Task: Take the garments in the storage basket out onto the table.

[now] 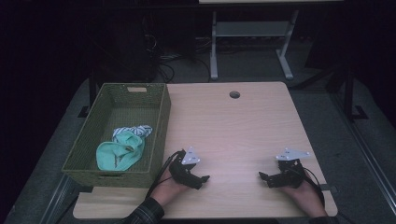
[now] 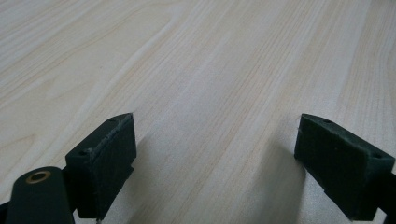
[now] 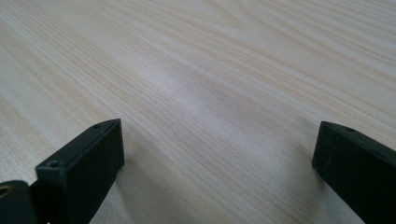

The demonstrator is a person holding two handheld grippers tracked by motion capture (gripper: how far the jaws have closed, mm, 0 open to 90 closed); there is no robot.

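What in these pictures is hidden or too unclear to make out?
- Cloths in the basket, high view: bunched up, so what they are and how many is unclear.
- Room beyond the table, high view: too dark to make out.
- Person, high view: cut off by the bottom edge; hands and a sleeve show.

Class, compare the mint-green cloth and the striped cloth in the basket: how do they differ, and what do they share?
The mint-green cloth is plain; the striped cloth has dark and white stripes. The mint-green cloth shows more area and lies nearer the person; the striped cloth peeks out behind it. Both are crumpled, touching, inside the woven basket.
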